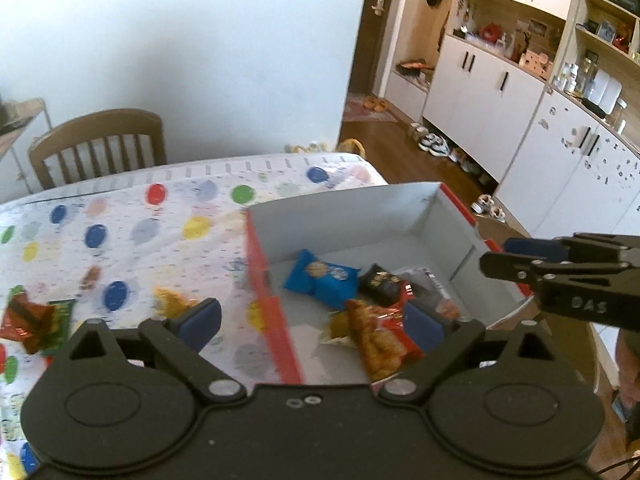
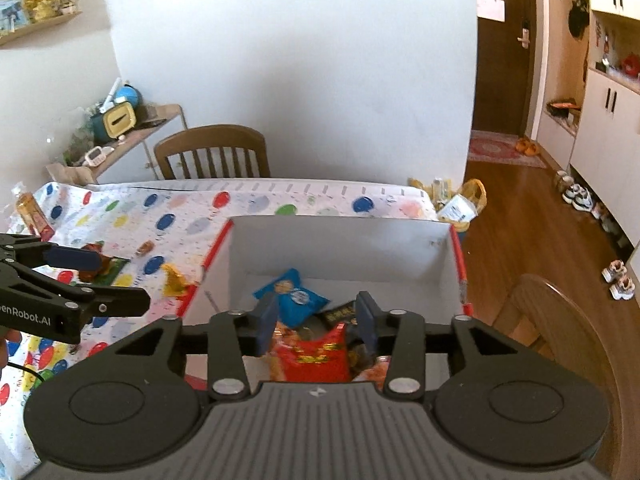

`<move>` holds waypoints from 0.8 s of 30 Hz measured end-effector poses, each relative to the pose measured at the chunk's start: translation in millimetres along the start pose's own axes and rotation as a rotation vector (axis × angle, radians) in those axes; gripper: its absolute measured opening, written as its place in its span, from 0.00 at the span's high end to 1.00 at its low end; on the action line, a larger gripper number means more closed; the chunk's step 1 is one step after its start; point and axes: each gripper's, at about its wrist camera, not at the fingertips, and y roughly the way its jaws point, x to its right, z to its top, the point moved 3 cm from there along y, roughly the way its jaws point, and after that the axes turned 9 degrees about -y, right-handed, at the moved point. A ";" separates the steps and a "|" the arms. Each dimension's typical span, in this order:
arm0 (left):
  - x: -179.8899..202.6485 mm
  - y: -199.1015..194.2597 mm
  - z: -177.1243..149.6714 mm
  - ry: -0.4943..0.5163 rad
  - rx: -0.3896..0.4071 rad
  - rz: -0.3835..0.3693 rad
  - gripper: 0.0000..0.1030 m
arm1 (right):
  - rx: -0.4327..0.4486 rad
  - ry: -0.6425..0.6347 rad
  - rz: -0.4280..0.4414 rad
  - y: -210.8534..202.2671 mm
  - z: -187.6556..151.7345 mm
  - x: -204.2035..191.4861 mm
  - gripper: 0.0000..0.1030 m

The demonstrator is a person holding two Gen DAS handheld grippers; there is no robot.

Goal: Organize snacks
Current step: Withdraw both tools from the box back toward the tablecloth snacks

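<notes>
— Red-walled cardboard box with a white inside [image 2: 340, 248] is sitting on the spotted tablecloth [image 1: 132, 216], and we are hovering both grippers above it. What are we seeing under the right gripper [image 2: 318, 320]?

— We are looking down at a red foil snack pack [image 2: 316, 354] lying in the box just below its blue pads. The jaws are standing partly apart, and nothing is pressed between them.

— And the left gripper [image 1: 316, 322]?

— Its jaws are spread wide and gripping nothing. An orange-and-red snack packet [image 1: 374, 338] is lying in the box below it, with a blue biscuit pouch [image 1: 322, 280] farther in. A yellow wrapped sweet [image 1: 172, 302] is resting on the cloth outside the box, beside the left pad.
</notes>
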 end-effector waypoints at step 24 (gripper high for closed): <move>-185.2 -82.8 -46.6 -0.142 0.110 0.121 0.01 | 0.013 -0.048 0.066 25.6 13.7 -159.6 0.16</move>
